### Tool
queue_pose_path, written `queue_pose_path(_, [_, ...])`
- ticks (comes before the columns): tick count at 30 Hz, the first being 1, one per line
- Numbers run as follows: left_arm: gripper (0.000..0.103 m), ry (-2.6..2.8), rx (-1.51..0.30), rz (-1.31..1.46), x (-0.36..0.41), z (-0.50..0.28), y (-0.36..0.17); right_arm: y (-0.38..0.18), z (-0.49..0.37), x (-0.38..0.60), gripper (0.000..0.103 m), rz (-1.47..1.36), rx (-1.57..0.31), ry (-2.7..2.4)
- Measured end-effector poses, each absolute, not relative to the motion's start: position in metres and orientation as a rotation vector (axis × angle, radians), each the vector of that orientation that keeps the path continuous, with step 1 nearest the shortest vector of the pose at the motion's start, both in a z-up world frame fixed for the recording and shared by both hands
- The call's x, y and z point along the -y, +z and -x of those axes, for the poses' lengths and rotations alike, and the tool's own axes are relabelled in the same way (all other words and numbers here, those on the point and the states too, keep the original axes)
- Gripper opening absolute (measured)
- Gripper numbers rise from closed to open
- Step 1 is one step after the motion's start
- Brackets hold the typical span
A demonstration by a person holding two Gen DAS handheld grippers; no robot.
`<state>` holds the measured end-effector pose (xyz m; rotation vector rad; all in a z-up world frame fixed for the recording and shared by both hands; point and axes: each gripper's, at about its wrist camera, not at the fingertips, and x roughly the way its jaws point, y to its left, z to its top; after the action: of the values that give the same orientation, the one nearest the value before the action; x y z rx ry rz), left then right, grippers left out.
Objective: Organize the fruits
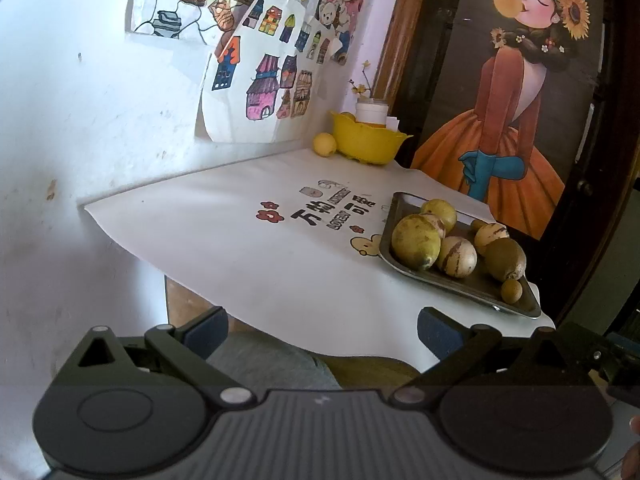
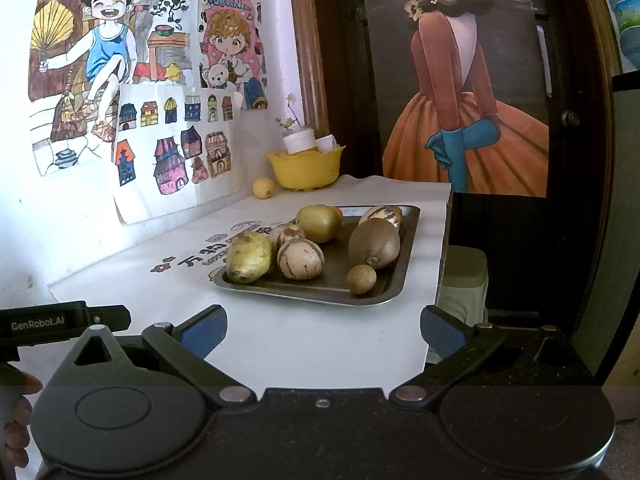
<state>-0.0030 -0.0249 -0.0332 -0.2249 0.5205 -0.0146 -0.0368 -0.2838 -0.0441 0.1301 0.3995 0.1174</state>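
Observation:
A dark metal tray (image 2: 394, 280) (image 1: 452, 282) holds several fruits: a yellow-green one (image 2: 249, 257) (image 1: 415, 242), striped tan ones (image 2: 300, 259) (image 1: 456, 257), a brown kiwi-like one (image 2: 374, 243) (image 1: 505, 259) and a small round brown one (image 2: 361, 279) (image 1: 511, 291). A yellow bowl (image 2: 306, 170) (image 1: 368, 138) stands at the back by the wall, with a small yellow fruit (image 2: 263, 187) (image 1: 324, 144) beside it. My left gripper (image 1: 322, 330) is open and empty, held off the table's near edge. My right gripper (image 2: 322, 330) is open and empty, in front of the tray.
The table has a white printed cloth (image 1: 256, 240) (image 2: 280, 340). A white jar (image 2: 299, 141) sits in the bowl. Drawings hang on the left wall (image 2: 120, 80). A dark door with a painted girl (image 2: 460, 120) is behind the table. The table's right edge (image 2: 442, 272) drops off beside the tray.

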Motion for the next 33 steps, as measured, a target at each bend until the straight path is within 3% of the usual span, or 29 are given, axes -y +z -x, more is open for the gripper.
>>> queue_pose_path(33, [0.103,-0.010,-0.528,0.230,0.0252,0.0040,-0.0364,-0.0437,0.0367,0.2826,0.102,-0.130,-0.401,0.116])
